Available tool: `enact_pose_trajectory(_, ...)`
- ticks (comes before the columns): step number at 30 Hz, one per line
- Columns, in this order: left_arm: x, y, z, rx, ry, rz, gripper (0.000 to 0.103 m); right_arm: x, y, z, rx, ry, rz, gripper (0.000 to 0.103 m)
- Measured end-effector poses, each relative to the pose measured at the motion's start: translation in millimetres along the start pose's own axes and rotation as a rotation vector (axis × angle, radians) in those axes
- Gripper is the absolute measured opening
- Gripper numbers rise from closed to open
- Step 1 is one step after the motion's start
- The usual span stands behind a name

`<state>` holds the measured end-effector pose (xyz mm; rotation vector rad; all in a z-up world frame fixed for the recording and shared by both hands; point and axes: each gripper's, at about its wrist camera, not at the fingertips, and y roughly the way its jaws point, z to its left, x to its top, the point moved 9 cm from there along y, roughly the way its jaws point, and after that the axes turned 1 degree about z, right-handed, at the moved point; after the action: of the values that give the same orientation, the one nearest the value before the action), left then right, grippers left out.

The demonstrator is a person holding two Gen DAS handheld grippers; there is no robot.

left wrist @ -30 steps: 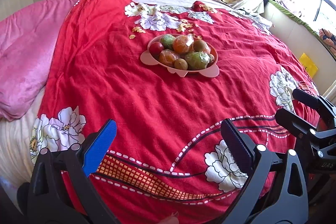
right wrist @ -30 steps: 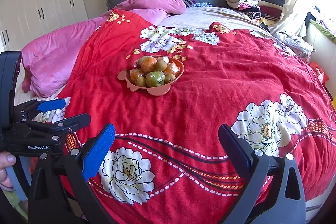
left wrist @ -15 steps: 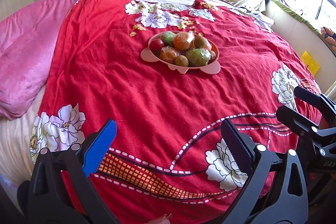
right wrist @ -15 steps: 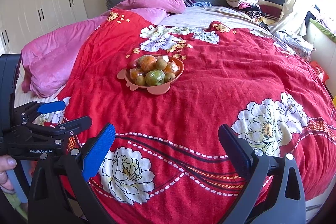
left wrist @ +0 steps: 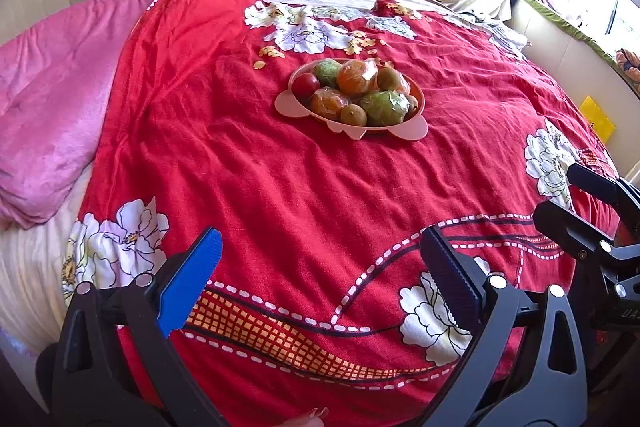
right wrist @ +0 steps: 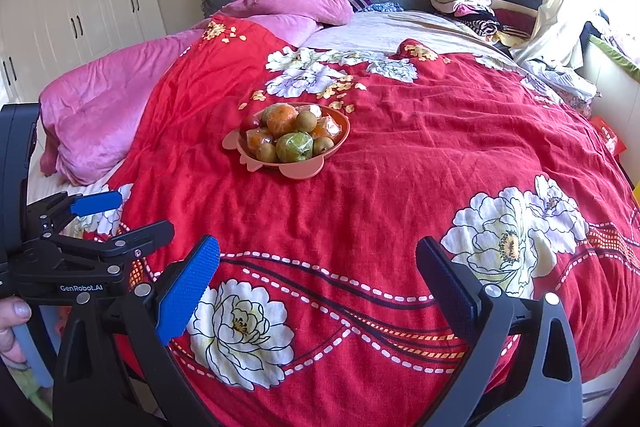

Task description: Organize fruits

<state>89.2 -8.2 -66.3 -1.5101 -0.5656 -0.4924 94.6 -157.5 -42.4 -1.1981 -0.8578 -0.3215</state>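
Both tools, left (left wrist: 316, 267) and right (right wrist: 318, 279), wide, empty, near bed edge; fruit bowl (right wrist: 342, 139) far, mid-bed, unreached

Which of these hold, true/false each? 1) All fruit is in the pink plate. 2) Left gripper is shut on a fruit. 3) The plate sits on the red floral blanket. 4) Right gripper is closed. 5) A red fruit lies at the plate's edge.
1) All fruit is in the pink plate: true; none lies loose on the bed in either view.
2) Left gripper shut on a fruit: false. Its jaws stand wide apart, empty, near the foot of the bed.
3) Plate on the red floral blanket: true.
4) Right gripper closed: false. It is open and holds nothing.
5) Red fruit at the plate's edge: true, on the side nearest the pink quilt.
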Motion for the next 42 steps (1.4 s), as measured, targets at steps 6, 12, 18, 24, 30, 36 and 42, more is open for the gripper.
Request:
enact_pose_trajectory(6,-0.4,-1.0,0.2,0.003,0.002,0.001,0.093,0.2,0.1,0.2,-0.001,-0.001,-0.001,0.098)
enact_pose_trajectory(12,0.4,-0.8,0.6,0.005,0.000,0.000,0.093,0.3,0.3,0.4,-0.001,-0.001,0.000,0.098)
enact_pose_trajectory(18,-0.2,-0.6,0.9,0.007,0.000,0.002,0.093,-0.4,1.1,0.0,-0.003,-0.001,0.001,0.098)
enact_pose_trajectory(24,-0.1,-0.3,1.0,0.006,-0.001,0.003,0.093,-0.6,0.9,0.6,-0.003,-0.004,0.002,0.098)
enact_pose_trajectory(30,-0.6,-1.0,2.4,0.008,-0.001,0.000,0.093,-0.9,0.7,1.0,-0.004,-0.004,0.001,0.098)
enact_pose_trajectory(36,-0.8,-0.5,2.7,0.013,0.001,0.004,0.093,-1.7,0.9,-0.1,-0.006,0.000,0.001,0.098)
enact_pose_trajectory(42,-0.9,-0.4,2.4,0.011,0.005,0.004,0.093,-2.0,2.3,-0.8,-0.009,-0.001,0.004,0.098)
